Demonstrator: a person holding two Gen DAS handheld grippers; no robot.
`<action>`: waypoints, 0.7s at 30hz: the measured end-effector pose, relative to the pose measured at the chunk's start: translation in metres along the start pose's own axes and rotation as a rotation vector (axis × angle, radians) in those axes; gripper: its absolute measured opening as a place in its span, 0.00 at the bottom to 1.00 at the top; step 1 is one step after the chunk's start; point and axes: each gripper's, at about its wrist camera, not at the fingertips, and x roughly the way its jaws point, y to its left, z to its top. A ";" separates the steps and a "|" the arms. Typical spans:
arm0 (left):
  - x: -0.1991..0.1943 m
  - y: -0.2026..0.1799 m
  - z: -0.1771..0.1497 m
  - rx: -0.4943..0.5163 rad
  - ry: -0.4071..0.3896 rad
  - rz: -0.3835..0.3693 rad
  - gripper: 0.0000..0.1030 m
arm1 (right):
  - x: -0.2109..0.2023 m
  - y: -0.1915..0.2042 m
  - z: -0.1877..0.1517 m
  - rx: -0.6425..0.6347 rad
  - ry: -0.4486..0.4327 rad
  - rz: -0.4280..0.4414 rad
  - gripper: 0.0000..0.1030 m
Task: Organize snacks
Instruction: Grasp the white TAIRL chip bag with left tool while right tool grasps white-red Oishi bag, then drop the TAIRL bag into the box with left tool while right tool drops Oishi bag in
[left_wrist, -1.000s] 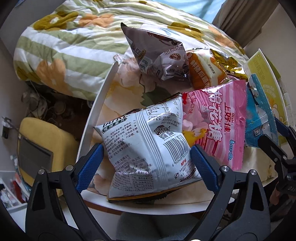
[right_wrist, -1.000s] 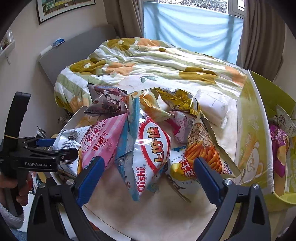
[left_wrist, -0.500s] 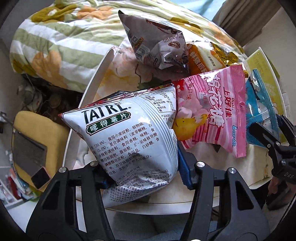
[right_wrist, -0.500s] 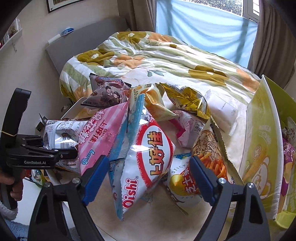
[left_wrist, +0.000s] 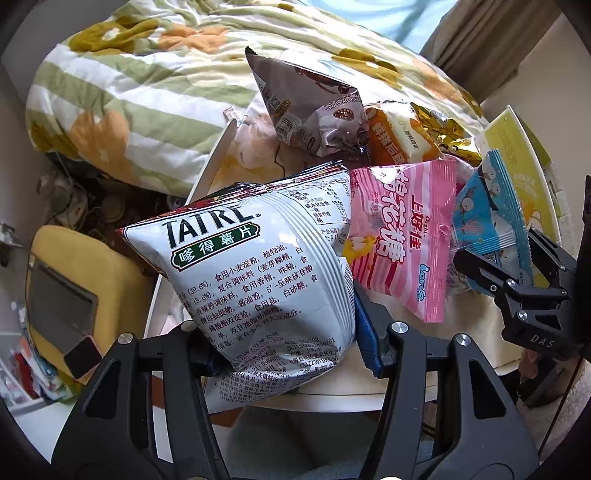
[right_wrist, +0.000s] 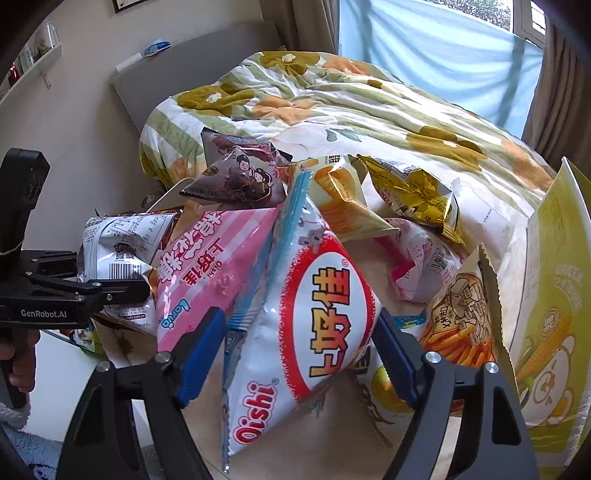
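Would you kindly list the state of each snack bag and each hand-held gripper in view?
TAIRE chip bag: clamped, lifted, tilted.
Left hand-held gripper: shut on that bag.
Oishi bag: sealed, between the jaws.
Right hand-held gripper: closing around it.
Pink marshmallow bag: lying flat, sealed.
Brown pyramid bag: puffed, untouched.

a: where does the left wrist view sit?

b: close over the silver chip bag (left_wrist: 266, 280), looking steeply down the left gripper (left_wrist: 284, 350) at the table's near edge (left_wrist: 332, 400).

a: and the right?

b: also angled down, facing the bed (right_wrist: 369, 110) and window. both views share the pink bag (left_wrist: 399, 236) (right_wrist: 218, 266), and each sees the other gripper at its side.
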 end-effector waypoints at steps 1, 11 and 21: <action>-0.002 0.000 0.000 0.003 -0.004 0.000 0.51 | -0.002 -0.001 -0.001 0.007 -0.005 0.012 0.65; -0.035 -0.012 0.000 0.067 -0.061 -0.004 0.51 | -0.031 -0.002 -0.005 0.126 -0.063 0.035 0.51; -0.085 -0.040 0.013 0.179 -0.143 -0.055 0.51 | -0.108 0.004 -0.005 0.279 -0.197 0.020 0.50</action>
